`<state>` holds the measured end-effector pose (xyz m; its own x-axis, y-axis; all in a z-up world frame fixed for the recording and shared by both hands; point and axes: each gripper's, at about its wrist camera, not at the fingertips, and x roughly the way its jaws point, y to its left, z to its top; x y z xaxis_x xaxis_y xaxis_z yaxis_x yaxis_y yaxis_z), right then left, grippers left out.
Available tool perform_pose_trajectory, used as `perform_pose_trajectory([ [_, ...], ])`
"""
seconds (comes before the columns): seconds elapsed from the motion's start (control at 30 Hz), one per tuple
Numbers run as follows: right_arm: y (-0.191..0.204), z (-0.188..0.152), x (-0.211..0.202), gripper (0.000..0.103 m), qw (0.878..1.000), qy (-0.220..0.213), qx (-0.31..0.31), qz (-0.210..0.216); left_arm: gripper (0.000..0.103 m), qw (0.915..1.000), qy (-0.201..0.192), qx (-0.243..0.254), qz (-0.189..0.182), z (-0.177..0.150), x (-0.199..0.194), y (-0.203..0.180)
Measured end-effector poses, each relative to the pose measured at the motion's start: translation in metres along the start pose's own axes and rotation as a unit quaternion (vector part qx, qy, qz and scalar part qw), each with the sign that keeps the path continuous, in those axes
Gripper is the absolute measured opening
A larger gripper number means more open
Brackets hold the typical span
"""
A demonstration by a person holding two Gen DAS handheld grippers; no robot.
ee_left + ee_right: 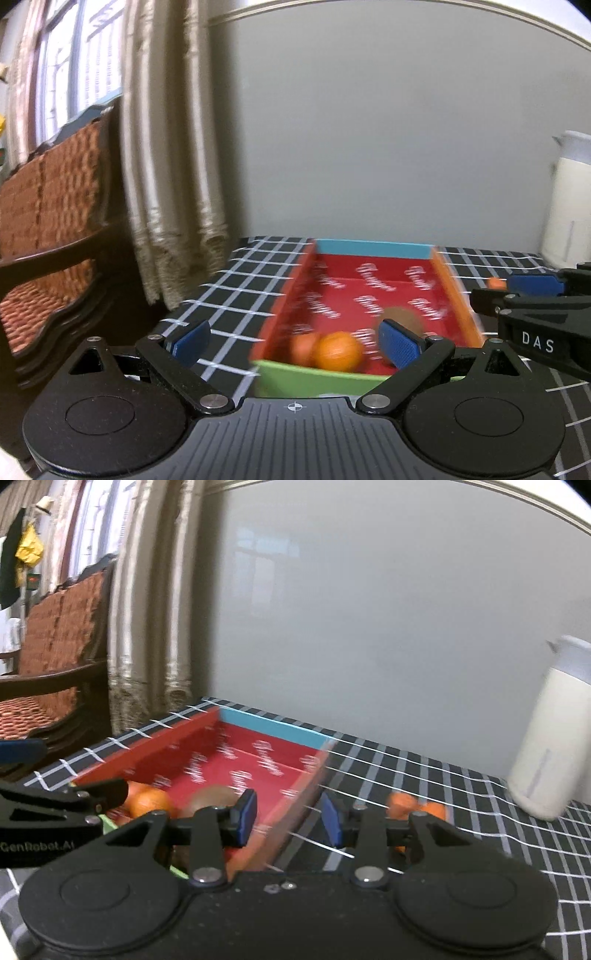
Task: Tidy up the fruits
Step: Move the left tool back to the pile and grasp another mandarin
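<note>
A shallow red cardboard box [369, 295] with a blue far wall, orange right wall and green near wall sits on a counter [236, 273] covered in black cloth with a white grid. Inside the box, near its front, lie two oranges [338, 350] touching each other and, just to their right, a brown kiwi [402, 317]. The left gripper [295, 341] hovers before the box with its blue pads spread wide, holding nothing. The right gripper [288, 814] straddles the box's orange wall, partly open and empty. Two more oranges [413, 806] lie on the cloth outside the box, to its right. A white jug [550, 738] stands farther right, near the wall.
</note>
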<state>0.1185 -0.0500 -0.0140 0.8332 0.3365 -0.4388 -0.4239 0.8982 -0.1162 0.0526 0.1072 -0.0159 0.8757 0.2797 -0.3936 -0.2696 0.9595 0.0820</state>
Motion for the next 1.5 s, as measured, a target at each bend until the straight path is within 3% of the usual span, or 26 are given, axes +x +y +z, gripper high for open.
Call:
perform_pose_trajectory([
  [0.17, -0.055, -0.009, -0.013, 0.037, 0.998, 0.006, 0.053, -0.037, 0.097, 0.999, 0.0, 0.02, -0.039, 0.004, 0.005, -0.049],
  [0.4, -0.133, -0.033, -0.028, 0.04, 0.986, 0.016, 0.128, -0.107, 0.097, 0.9937, 0.004, 0.049, -0.101, 0.004, 0.008, -0.117],
  [0.67, -0.163, -0.052, -0.034, 0.043, 0.982, 0.029, 0.144, -0.119, 0.097, 0.9878, 0.022, 0.065, -0.14, 0.001, 0.017, -0.173],
  [0.87, -0.173, -0.053, -0.038, 0.047, 0.981, 0.024, 0.143, -0.129, 0.097, 0.9863, 0.026, 0.069, -0.148, 0.001, 0.027, -0.198],
  [1.13, -0.192, -0.06, -0.036, 0.05, 0.978, 0.031, 0.147, -0.145, 0.096, 0.9901, 0.038, 0.019, -0.133, 0.013, 0.065, -0.212],
  [1.33, -0.198, -0.048, -0.002, 0.051, 0.977, 0.038, 0.145, -0.152, 0.096, 0.991, 0.047, 0.027, -0.122, 0.014, 0.083, -0.225],
  [1.43, -0.201, -0.046, 0.018, 0.051, 0.975, 0.054, 0.144, -0.159, 0.085, 0.989, 0.063, 0.026, -0.131, 0.014, 0.092, -0.229],
  [1.5, -0.203, -0.047, 0.027, 0.051, 0.974, 0.064, 0.146, -0.159, 0.085, 0.9889, 0.066, 0.024, -0.131, 0.014, 0.095, -0.231],
])
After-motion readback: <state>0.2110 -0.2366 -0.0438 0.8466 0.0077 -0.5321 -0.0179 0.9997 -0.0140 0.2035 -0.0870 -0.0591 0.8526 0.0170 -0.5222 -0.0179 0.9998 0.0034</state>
